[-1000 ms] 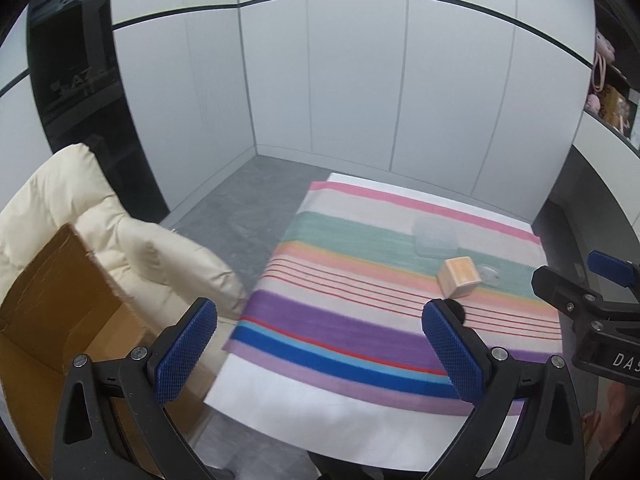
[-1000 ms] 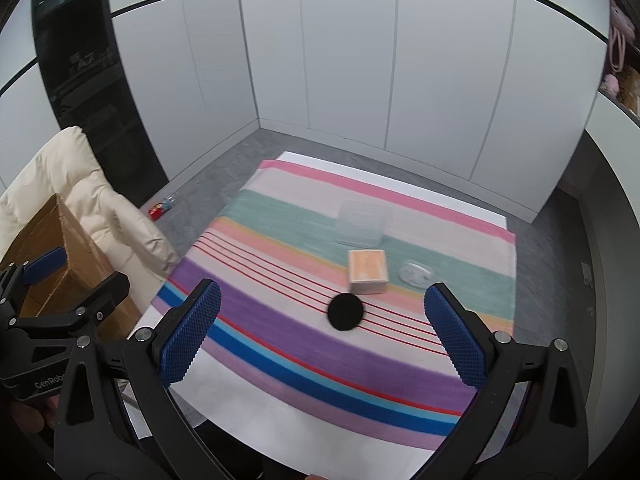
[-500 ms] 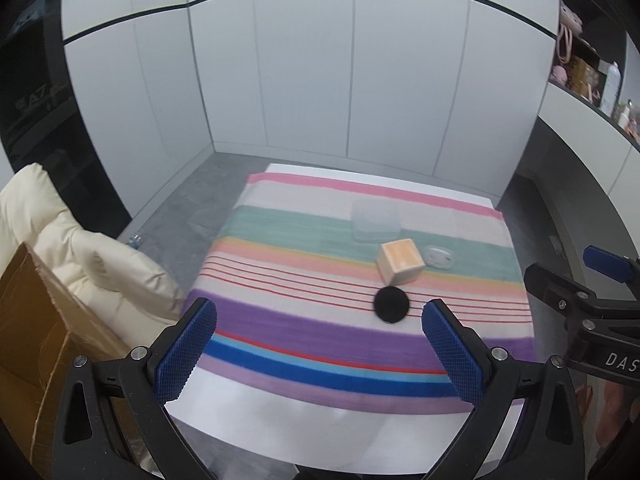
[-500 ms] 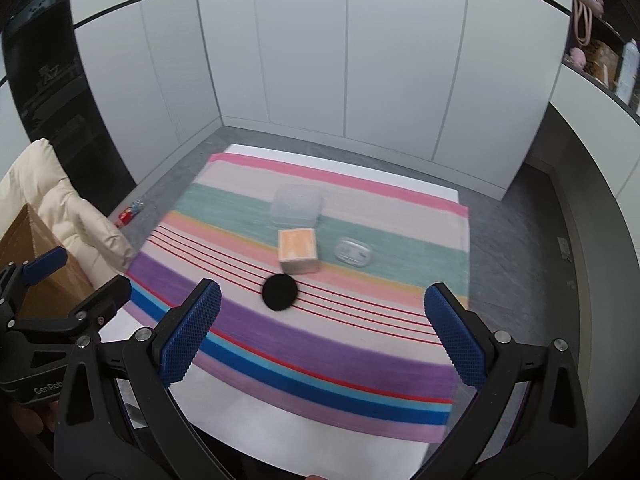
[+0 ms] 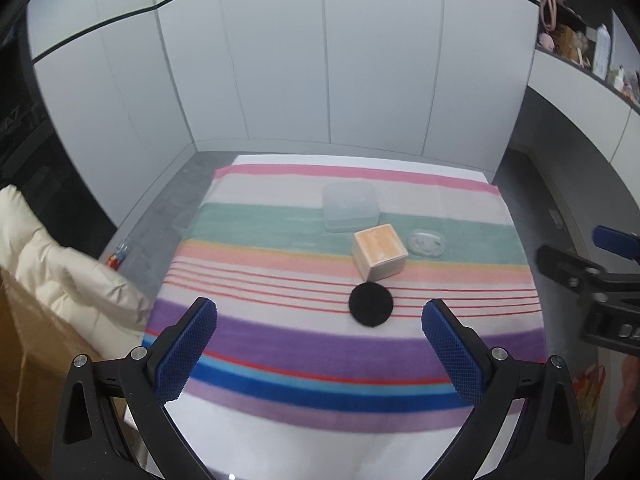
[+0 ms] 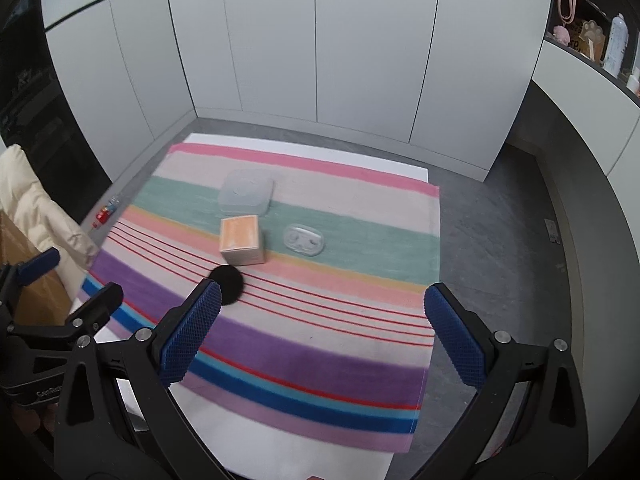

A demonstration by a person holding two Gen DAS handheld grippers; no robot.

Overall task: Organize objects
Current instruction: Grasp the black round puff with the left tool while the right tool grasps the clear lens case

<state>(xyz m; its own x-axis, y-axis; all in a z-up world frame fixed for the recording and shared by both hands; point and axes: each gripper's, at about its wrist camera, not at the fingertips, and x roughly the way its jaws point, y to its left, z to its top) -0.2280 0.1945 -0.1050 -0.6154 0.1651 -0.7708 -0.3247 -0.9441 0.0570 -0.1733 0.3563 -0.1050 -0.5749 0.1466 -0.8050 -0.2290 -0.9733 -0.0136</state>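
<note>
A black round disc [image 5: 370, 305] lies flat on the striped cloth [image 5: 280, 344] covering the surface, on the thin red lines. At its 12 o'clock, just beside it, stands a small box with an orange top [image 5: 380, 252]; whether they touch cannot be told. At 1 o'clock from the box lies a small clear oval case [image 5: 426, 243], close beside it, and at 11 o'clock a clear square container [image 5: 351, 207] on the green and pale bands. In the left wrist view the disc sits ahead of the left gripper [image 5: 320, 344], between the lines of its two blue-padded fingers [image 5: 188, 352], nearer the right one, and apart from both. The left gripper is spread wide and holds nothing. In the right wrist view the disc [image 6: 226, 285] shows at 10 o'clock, partly hidden behind the tip of the left finger of the right gripper [image 6: 322, 336], with the box [image 6: 241, 239] and oval case [image 6: 304, 240] farther ahead. The right gripper is likewise spread wide and empty. A cream padded jacket [image 5: 60, 276] and a cardboard box [image 5: 28, 376] lie off the cloth at 9 o'clock.
</note>
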